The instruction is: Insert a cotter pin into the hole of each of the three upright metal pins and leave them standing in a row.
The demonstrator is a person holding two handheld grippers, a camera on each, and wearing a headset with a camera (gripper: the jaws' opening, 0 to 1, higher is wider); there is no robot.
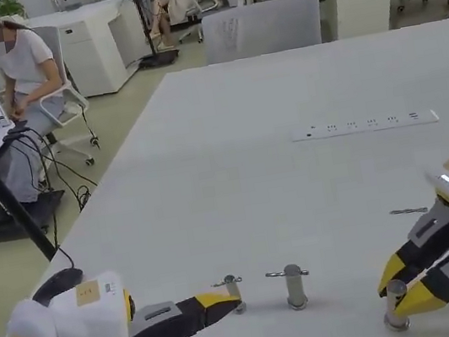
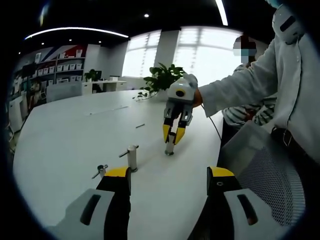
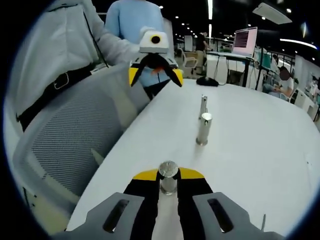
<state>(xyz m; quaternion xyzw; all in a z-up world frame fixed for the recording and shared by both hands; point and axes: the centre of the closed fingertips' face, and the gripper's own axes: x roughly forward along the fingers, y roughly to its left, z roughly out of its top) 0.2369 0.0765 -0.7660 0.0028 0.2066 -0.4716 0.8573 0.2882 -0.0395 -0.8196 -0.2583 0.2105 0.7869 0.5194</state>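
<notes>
- Currently the right hand-held gripper (image 1: 396,298) is at the near right of the white counter (image 1: 296,191), with its yellow-tipped jaws clamped on the right metal pin (image 3: 168,171).
- In the right gripper view the jaw tips press on both sides of that pin just below its round top. The pin stands upright on its base.
- No cotter pin can be made out in the right metal pin (the jaws cover much of its shaft).
- The middle metal pin (image 1: 295,287) stands upright to the left of it, with a cotter pin (image 1: 286,274) passing crosswise through its top.
- The left metal pin (image 1: 233,291) is also upright and carries its own crosswise second cotter pin (image 1: 225,282).
- All three pins stand in a row along the near edge of the counter.
- The left hand-held gripper (image 2: 169,174) is at the near left with its jaws wide apart, holding nothing.
- In the left gripper view the left metal pin stands just beside one jaw tip, outside the gap.
- A loose cotter pin (image 1: 408,211) lies flat on the counter, farther back on the right and apart from the row.
- A white power strip (image 1: 365,125) lies farther back.
</notes>
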